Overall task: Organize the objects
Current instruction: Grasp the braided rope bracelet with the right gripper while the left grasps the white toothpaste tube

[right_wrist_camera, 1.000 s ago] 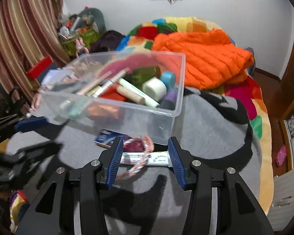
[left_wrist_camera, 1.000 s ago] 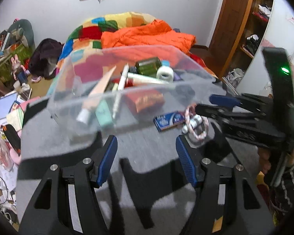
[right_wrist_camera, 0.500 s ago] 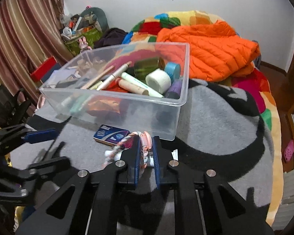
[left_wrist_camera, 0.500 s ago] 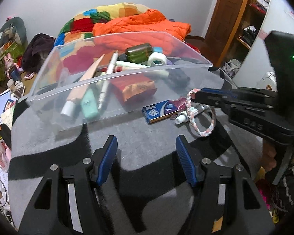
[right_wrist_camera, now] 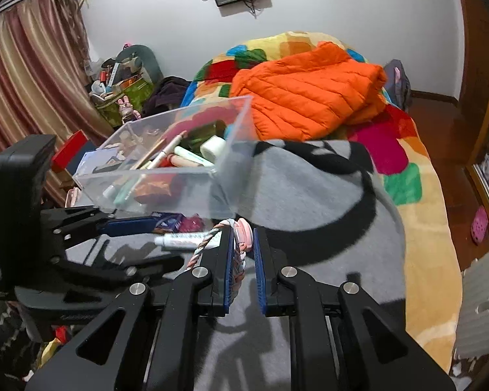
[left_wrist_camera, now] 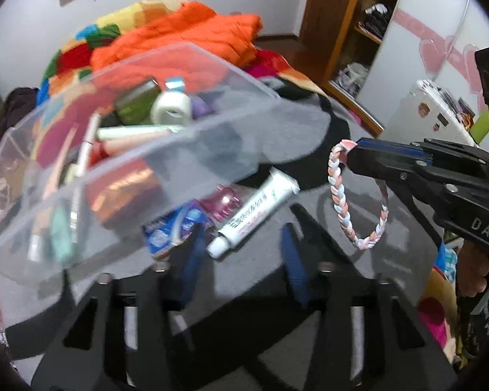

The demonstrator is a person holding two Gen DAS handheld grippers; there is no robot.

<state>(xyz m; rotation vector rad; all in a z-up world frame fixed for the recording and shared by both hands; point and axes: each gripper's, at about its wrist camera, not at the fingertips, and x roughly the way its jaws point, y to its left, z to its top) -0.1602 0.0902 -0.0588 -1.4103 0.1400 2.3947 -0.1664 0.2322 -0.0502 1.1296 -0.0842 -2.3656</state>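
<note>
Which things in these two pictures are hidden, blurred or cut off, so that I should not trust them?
- Blue packet, left wrist view: motion blur, and the clear box partly covers it; print unreadable.
- Pink item, left wrist view: blurred; kind unclear.
- White tube, right wrist view: far end hidden by the braided band.
- Left gripper, left wrist view: blurred.
- Box contents, right wrist view: too small to identify.

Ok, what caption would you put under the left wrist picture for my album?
The right gripper dangles a braided bracelet beside the clear box.

Black hand-held gripper (right_wrist_camera: 243,244) — blue pads, silver screws.
</note>
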